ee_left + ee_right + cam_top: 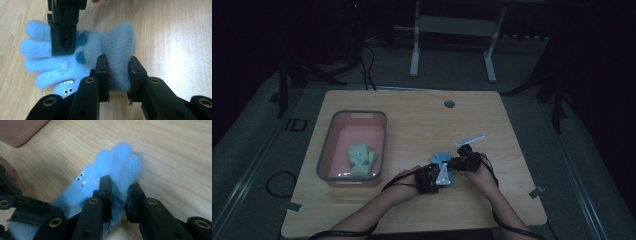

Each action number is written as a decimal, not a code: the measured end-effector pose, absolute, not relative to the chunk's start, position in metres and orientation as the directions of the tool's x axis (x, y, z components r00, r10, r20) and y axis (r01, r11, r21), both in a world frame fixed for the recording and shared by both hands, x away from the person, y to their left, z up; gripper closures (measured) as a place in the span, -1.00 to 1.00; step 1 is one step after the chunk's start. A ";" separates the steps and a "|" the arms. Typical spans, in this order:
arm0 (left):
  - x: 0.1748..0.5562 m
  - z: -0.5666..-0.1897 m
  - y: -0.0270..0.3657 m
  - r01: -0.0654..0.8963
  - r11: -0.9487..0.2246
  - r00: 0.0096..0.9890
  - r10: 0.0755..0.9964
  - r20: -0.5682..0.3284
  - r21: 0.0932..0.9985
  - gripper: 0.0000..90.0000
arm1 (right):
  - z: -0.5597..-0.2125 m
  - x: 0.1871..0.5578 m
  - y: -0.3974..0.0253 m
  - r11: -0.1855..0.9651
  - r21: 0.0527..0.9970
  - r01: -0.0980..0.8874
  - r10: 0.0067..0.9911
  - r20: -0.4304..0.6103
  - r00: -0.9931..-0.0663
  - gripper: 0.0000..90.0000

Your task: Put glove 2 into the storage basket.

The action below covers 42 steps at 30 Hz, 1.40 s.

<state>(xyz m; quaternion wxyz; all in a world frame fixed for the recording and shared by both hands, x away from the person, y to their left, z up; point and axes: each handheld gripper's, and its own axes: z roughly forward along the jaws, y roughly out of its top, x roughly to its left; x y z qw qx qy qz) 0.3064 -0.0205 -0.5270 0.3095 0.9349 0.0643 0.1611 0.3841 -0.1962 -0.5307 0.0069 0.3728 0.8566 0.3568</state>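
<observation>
The blue glove [443,159] lies flat on the counter [492,200], right of the bin [324,150]. The left tool [119,75] is clamped on its cuff, the right tool [120,200] on its fingers, so its long axis runs between them.

A pink bin [380,131] sits on the wooden table [422,120], holding what looks like a green glove [361,158].
</observation>
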 end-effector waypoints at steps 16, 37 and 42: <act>0.306 -0.494 -0.007 0.019 -0.806 0.938 0.219 0.269 0.591 0.67 | -0.495 0.382 -0.189 0.441 0.673 0.594 0.611 0.259 -0.748 0.74; 0.302 -0.463 0.019 0.009 -0.811 0.925 0.229 0.304 0.585 0.67 | -0.460 0.384 -0.160 0.446 0.718 0.534 0.560 0.242 -0.792 0.74; 0.302 -0.454 0.030 0.013 -0.813 0.917 0.241 0.317 0.583 0.67 | -0.451 0.386 -0.148 0.454 0.727 0.515 0.545 0.230 -0.806 0.74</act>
